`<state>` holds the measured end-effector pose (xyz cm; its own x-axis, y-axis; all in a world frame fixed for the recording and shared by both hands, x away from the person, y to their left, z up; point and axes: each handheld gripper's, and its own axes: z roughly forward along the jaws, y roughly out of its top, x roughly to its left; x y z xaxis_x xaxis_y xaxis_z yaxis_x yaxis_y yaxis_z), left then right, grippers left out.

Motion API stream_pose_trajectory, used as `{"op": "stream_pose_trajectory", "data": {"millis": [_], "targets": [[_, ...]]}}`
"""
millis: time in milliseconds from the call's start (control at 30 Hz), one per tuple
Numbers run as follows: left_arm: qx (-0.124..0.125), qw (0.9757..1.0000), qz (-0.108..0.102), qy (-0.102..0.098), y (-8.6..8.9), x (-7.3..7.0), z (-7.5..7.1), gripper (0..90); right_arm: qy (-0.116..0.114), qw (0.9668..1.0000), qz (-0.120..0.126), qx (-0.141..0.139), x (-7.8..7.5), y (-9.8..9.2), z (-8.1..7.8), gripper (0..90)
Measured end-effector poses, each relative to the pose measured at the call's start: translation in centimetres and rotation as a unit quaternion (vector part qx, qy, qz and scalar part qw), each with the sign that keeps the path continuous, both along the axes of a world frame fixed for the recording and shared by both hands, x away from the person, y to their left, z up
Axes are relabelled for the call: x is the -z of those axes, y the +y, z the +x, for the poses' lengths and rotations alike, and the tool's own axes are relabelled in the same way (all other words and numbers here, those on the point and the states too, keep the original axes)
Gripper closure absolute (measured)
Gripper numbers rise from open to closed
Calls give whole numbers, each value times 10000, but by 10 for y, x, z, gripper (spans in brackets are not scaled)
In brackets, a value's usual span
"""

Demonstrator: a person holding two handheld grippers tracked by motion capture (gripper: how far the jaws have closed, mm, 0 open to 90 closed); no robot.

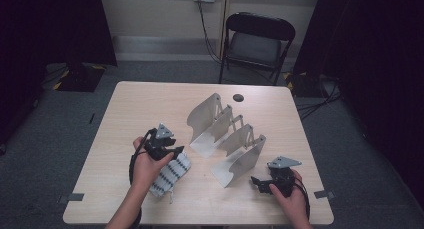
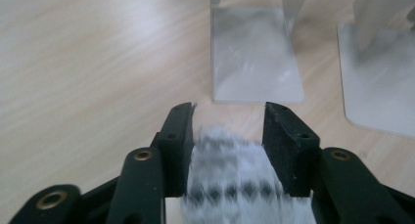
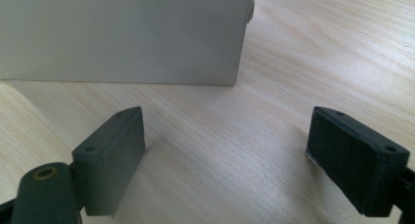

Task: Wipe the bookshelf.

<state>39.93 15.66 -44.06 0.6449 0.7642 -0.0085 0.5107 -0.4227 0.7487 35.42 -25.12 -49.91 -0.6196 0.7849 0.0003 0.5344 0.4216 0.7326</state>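
Note:
A white cloth with dark patterned stripes [image 1: 171, 174] lies folded on the wooden table [image 1: 145, 104] at the front left. My left gripper [image 1: 170, 151] is over its far end, jaws apart, pointing toward the metal rack. In the left gripper view the cloth [image 2: 230, 170] lies between the jaws of that gripper [image 2: 228, 121], spanning the gap; its image is blurred. A grey metal rack of several curved upright plates [image 1: 227, 139] stands mid-table. My right gripper [image 1: 256, 183] rests at the front right, open and holding nothing [image 3: 227, 150], facing the rack's nearest plate [image 3: 122, 33].
A small black disc [image 1: 238, 97] sits on the table behind the rack. A black folding chair [image 1: 257, 39] stands beyond the far edge. Tape marks sit at the table's front corners. Bare wood stretches along the left and far sides.

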Motion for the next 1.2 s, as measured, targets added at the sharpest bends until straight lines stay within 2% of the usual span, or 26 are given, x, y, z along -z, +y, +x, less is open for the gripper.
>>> {"op": "stream_pose_trajectory", "data": {"millis": [100,200,300,333,367,467,533,600,733,800,833,933,1000,1100,1133,1200], "targets": [[27,10000,1,75,3,8,-9,532,0,10000,-1,3,0,0,0,136],[64,9997,173,169,4,16,-17,531,2,10000,-1,9,0,0,0,137],[78,9994,231,231,5,24,-22,531,-1,10000,1,12,0,0,-1,136],[116,9990,377,216,7,26,-23,531,0,10000,1,11,0,1,-1,136],[94,9993,268,245,6,29,-25,531,2,10000,0,9,0,0,-1,136],[91,9991,265,328,4,35,-27,576,2,10000,0,9,0,0,-1,136],[132,9988,316,346,4,37,-27,684,2,10000,2,8,0,0,-1,136],[99,9986,328,397,4,38,-25,744,3,10000,1,9,0,0,-1,136],[40,9987,254,429,2,37,-21,805,4,10000,2,9,0,0,-1,136],[-56,9997,86,209,-2,32,-12,811,7,10000,6,5,0,0,-1,136],[-126,9997,22,197,-4,30,-7,811,3,10000,4,6,0,0,-1,136],[-204,9997,-63,121,-10,23,9,803,7,10000,6,5,0,0,-1,136],[-295,9995,-80,-20,-13,19,18,752,4,10000,3,6,0,0,-1,136],[-343,9993,-127,-70,-15,16,21,607,7,10000,6,5,0,0,-1,136],[-325,9992,-142,-160,-16,13,20,556,4,10000,4,3,0,0,-1,136],[-298,9994,-145,-118,-14,12,15,538,4,10000,4,0,0,0,-1,136]]}}
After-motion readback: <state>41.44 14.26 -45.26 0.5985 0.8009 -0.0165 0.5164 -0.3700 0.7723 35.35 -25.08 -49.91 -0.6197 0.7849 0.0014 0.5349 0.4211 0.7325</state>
